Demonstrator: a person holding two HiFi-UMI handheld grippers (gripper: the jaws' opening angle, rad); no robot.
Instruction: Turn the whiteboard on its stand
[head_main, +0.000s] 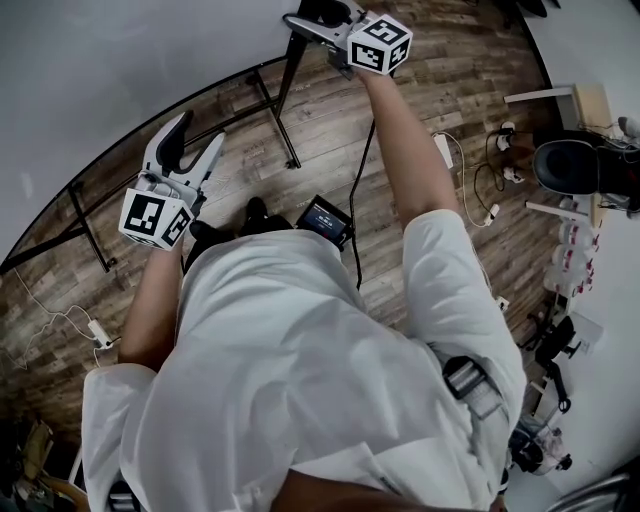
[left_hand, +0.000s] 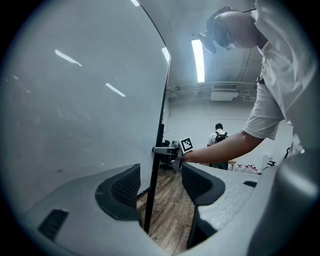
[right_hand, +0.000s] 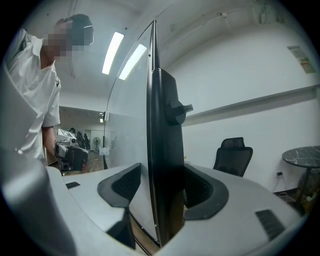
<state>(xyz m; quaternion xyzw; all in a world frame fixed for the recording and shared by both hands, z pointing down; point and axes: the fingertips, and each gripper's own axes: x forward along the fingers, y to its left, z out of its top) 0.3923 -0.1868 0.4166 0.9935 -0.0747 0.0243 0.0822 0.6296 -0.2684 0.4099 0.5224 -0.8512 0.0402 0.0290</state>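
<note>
Looking down from the head camera, I see the whiteboard filling the frame from 9 to 12 o'clock. It stands upright on its black stand over the wood floor. My right gripper is out at 12 o'clock. Its jaws are spread wide and straddle the board's side edge and the stand's upright, with a clear gap between the left pad and the board face. I cannot tell whether the other pad touches the upright. My left gripper sits at 10 o'clock, just beside the board face, jaws spread with nothing between them.
</note>
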